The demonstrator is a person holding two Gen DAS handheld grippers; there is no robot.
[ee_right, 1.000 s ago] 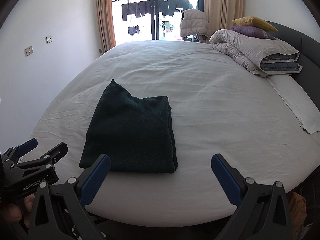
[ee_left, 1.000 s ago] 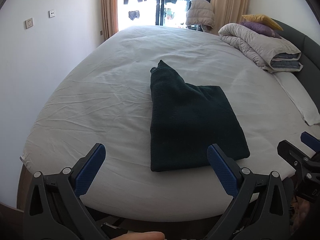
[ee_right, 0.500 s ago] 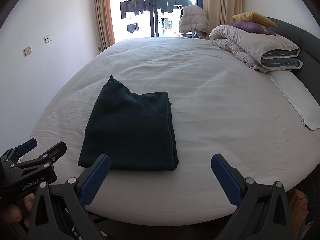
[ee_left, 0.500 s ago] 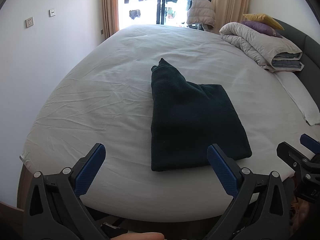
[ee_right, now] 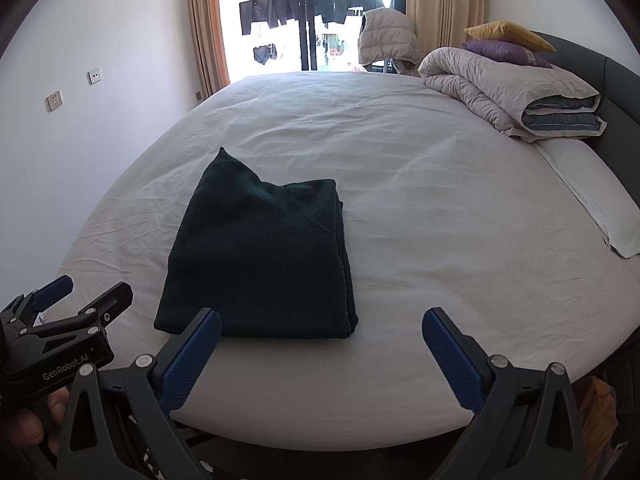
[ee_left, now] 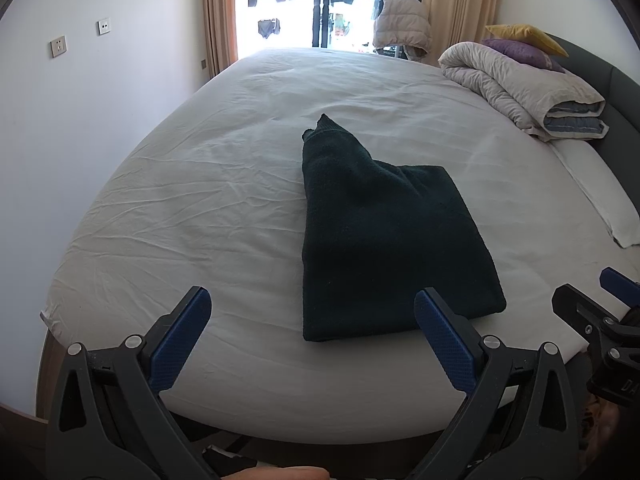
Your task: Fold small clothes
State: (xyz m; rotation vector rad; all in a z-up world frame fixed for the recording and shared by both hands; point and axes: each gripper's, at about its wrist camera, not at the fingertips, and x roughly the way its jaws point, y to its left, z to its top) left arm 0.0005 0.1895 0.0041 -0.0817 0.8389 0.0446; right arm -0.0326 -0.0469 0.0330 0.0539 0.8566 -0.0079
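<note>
A dark green knitted garment point(ee_left: 384, 240) lies folded on the white bed sheet point(ee_left: 200, 208), with one corner sticking out at its far end. It also shows in the right wrist view point(ee_right: 264, 256). My left gripper point(ee_left: 312, 332) is open and empty, held at the bed's near edge just in front of the garment. My right gripper point(ee_right: 320, 348) is open and empty, at the near edge, to the right of the garment's front. Each gripper shows at the edge of the other's view: the right gripper point(ee_left: 600, 312) and the left gripper point(ee_right: 76, 300).
A rolled grey duvet point(ee_right: 508, 92) with yellow and purple cushions point(ee_right: 508, 38) lies at the far right by the dark headboard. A white pillow point(ee_right: 600, 200) lies along the right side. A wall stands at the left, a window with hanging laundry behind.
Both grippers have edged slightly nearer and lower over the bed's front edge, so the garment looks a little larger. The garment has not moved.
</note>
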